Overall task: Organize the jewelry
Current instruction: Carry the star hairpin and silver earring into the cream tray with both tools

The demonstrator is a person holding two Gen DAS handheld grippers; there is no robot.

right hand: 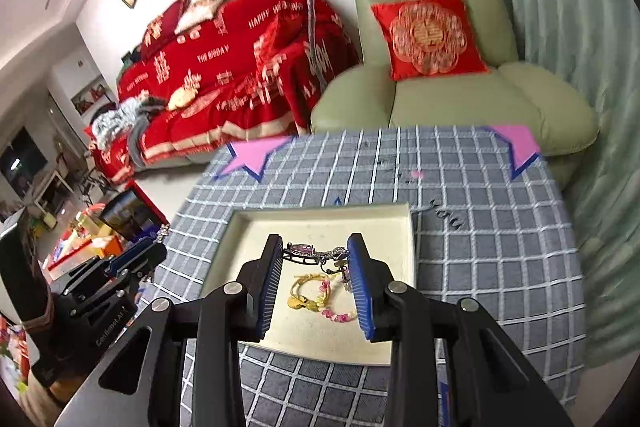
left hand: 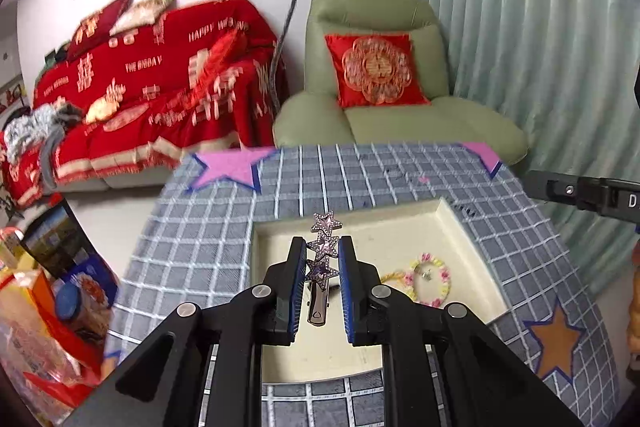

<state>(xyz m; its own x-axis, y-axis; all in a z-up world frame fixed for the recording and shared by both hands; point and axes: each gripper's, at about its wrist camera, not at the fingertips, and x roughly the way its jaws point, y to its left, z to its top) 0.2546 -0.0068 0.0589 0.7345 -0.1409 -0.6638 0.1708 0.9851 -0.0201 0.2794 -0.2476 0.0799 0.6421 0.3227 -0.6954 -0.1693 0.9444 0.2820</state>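
My left gripper (left hand: 323, 247) is shut on a star hair clip (left hand: 325, 247) with three purple rhinestone stars, held above the cream tray (left hand: 452, 223). My right gripper (right hand: 316, 251) is shut on a silver hair clip with a purple gem (right hand: 308, 251), held across its fingertips over the cream tray (right hand: 256, 223). In the tray lie a pastel bead bracelet (left hand: 428, 285), seen in the right wrist view as a pink bead bracelet (right hand: 340, 315), and a yellow cord bracelet (right hand: 306, 293). The left gripper also shows at the left of the right wrist view (right hand: 140, 259).
The tray sits on a round table with a grey checked cloth (right hand: 480, 227) bearing pink (left hand: 230, 167) and orange (left hand: 558, 343) star patches. A green armchair (left hand: 380, 87) and a red-covered sofa (left hand: 160, 87) stand behind. Boxes and bags (left hand: 48, 299) crowd the floor at left.
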